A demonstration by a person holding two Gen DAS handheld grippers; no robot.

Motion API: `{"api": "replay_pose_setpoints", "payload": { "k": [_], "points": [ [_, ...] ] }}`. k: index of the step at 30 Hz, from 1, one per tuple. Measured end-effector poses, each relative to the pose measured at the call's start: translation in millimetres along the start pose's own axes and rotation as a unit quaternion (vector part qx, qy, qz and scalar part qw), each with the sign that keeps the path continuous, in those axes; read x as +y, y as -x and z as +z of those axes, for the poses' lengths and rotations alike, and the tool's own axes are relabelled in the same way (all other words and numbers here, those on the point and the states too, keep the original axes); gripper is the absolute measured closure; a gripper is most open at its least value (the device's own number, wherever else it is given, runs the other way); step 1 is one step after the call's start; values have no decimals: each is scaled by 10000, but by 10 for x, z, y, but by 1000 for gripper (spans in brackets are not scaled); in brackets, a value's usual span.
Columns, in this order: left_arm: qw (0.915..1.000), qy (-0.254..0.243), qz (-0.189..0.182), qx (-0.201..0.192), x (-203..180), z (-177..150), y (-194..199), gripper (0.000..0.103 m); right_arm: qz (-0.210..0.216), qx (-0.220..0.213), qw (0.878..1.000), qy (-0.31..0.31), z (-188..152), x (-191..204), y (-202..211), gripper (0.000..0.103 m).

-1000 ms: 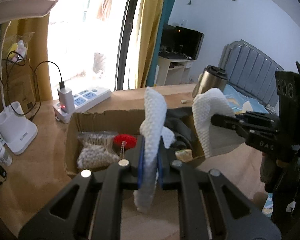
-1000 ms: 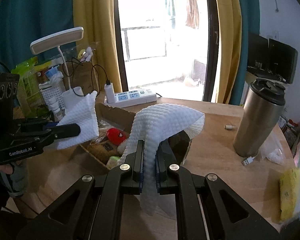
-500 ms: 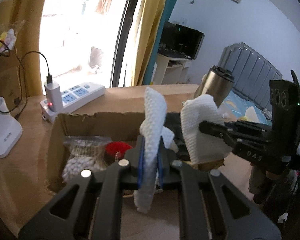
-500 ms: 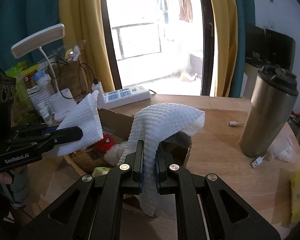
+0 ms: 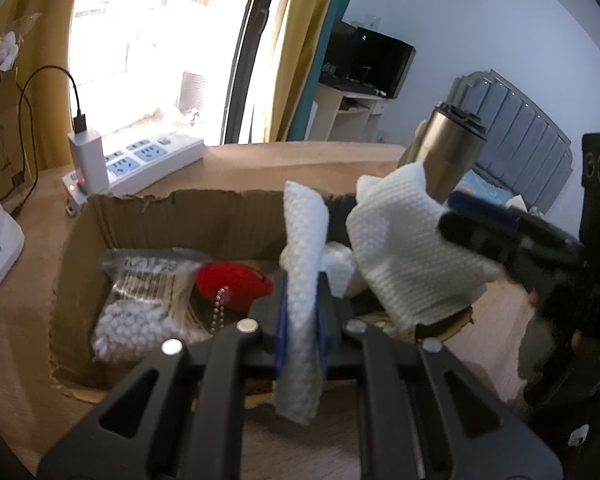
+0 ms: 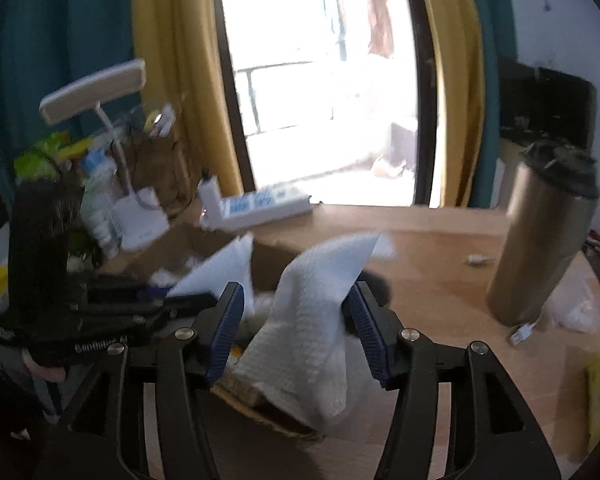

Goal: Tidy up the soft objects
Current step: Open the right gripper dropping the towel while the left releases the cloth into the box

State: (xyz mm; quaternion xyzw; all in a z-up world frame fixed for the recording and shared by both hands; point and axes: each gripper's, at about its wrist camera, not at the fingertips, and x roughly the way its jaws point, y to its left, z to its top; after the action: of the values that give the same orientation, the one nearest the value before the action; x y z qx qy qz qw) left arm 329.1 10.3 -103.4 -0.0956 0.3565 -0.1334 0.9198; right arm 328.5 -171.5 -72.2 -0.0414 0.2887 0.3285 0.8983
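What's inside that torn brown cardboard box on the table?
In the torn brown cardboard box: a clear bag of white beads, a red plush toy with a ball chain, and something dark at the back. The white waffle-textured cloth hides the right side.

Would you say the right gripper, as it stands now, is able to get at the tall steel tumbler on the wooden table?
Probably yes: the right gripper is open, though the white textured cloth hangs between its fingers. The steel tumbler stands upright on bare wooden table, nothing between.

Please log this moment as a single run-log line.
left gripper: shut on white cloth | right gripper: open, cloth end loose between jaws | below: cardboard box
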Motion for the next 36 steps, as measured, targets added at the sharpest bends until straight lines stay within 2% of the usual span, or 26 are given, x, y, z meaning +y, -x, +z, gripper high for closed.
{"api": "replay_pose_setpoints", "payload": {
  "k": [4,11,20,25,28,30,32,36],
  "points": [
    [10000,42,25,60,29,-10,-40,90,-312,-151,9991,-245,46,-156,43,44],
    [9999,50,45,120,49,-14,-83,89,-683,485,9951,-534,-72,-330,-295,44],
    [9995,70,148,256,64,-20,-145,85,-790,1251,9867,-678,-257,-367,-583,44],
    [9993,1,223,305,49,-21,-143,80,-855,1369,9842,-726,-297,-396,-599,43],
    [9991,-67,300,288,17,-19,-114,70,-901,1333,9845,-697,-281,-359,-593,43],
    [9993,-43,277,227,13,-15,-67,47,-895,1246,9859,-675,-264,-331,-546,43],
    [9997,25,197,125,20,-9,1,37,-896,1146,9871,-673,-234,-312,-493,43],
    [9998,19,191,-21,2,7,135,36,-888,1019,9889,-625,-181,-266,-380,43]
  ]
}}
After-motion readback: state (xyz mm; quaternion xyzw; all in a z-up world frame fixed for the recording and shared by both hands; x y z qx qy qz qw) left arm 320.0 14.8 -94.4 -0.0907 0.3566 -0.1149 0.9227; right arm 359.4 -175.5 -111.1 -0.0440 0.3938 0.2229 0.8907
